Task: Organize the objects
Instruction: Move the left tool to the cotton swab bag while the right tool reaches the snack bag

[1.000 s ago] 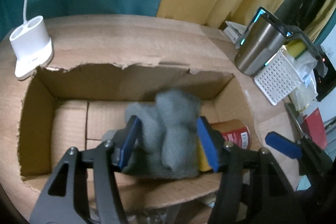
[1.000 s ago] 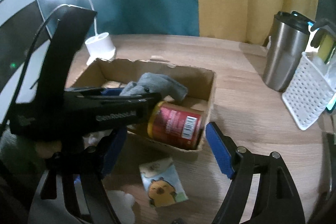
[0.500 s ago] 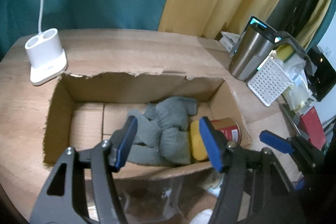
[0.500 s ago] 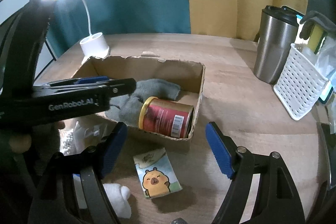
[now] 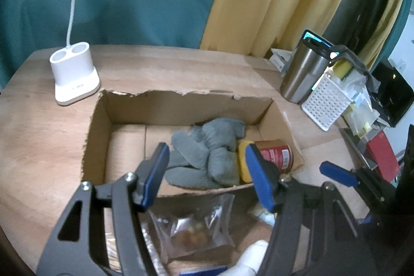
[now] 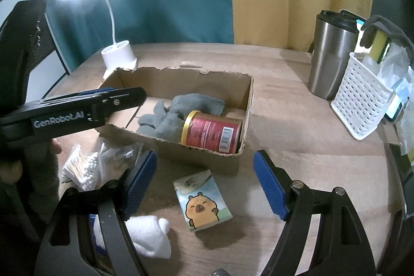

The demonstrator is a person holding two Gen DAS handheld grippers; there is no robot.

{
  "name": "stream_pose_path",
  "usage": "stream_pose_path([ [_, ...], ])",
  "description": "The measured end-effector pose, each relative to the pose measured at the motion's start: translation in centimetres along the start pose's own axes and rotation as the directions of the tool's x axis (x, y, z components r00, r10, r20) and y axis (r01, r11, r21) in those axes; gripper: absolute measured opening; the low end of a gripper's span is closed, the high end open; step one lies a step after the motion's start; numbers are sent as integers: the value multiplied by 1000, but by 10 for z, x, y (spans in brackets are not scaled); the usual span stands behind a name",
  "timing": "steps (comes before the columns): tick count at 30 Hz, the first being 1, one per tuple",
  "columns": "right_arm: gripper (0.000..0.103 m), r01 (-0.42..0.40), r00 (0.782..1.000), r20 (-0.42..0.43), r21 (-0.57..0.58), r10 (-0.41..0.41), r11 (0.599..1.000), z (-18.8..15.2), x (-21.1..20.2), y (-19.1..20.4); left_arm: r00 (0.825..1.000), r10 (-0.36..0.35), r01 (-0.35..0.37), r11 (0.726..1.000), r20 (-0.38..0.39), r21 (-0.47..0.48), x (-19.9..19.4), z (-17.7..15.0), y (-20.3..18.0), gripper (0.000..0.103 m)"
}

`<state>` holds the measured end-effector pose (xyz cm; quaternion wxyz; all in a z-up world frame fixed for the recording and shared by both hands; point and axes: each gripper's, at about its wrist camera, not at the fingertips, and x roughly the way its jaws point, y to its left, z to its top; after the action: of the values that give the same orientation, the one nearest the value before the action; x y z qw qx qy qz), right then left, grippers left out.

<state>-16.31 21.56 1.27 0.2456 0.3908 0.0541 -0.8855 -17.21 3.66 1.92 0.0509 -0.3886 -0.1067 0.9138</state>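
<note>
A round wooden table [image 5: 38, 146] stands before teal and yellow curtains, with a white lamp base [image 5: 75, 74] toward its far left edge and a steel tumbler [image 5: 302, 76] and white perforated caddy [image 5: 326, 102] toward its far right. In the left wrist view, the open cardboard box [image 5: 98, 136] sits mid-table, holding grey gloves [image 5: 204, 154] and a red can [image 5: 274, 154] lying on its side in the box's right near corner. The left gripper [image 5: 204, 175] hangs above the box's near wall with its blue pads parted and nothing between them. Just below them, on the table's near edge, lies a clear plastic packet [image 5: 196, 229] of something brown, with a white sock [image 6: 147, 234] partly seen beside it. In the right wrist view, the right gripper [image 6: 204, 185] hovers over the near part of the table, fingers spread fairly wide and empty. Directly between and just beyond them lies a tissue pack with a cartoon capybara [image 6: 201, 203], flat, its long axis running roughly away from the fingers toward the box's near wall. A bag of cotton swabs [image 6: 82, 170] lies at the near left. By my reading, the right hand is the nearer one to the tissue pack, and the fingers would close across its short sides.
</note>
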Motion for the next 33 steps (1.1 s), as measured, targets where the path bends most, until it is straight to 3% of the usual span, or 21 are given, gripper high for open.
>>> stream_pose_path([
  [6,80,-2,1000,3,-4,2,1000,-4,-3,6,1000,5,-5,1000,11,-3,-11,-7,6,64],
  [10,80,-5,1000,3,-8,5,1000,-7,-4,12,1000,8,-8,1000,19,-11,-18,-13,13,72],
  [33,80,-7,1000,-22,-26,7,1000,-24,-2,50,1000,9,-9,999,-8,-52,-38,-58,54,73],
])
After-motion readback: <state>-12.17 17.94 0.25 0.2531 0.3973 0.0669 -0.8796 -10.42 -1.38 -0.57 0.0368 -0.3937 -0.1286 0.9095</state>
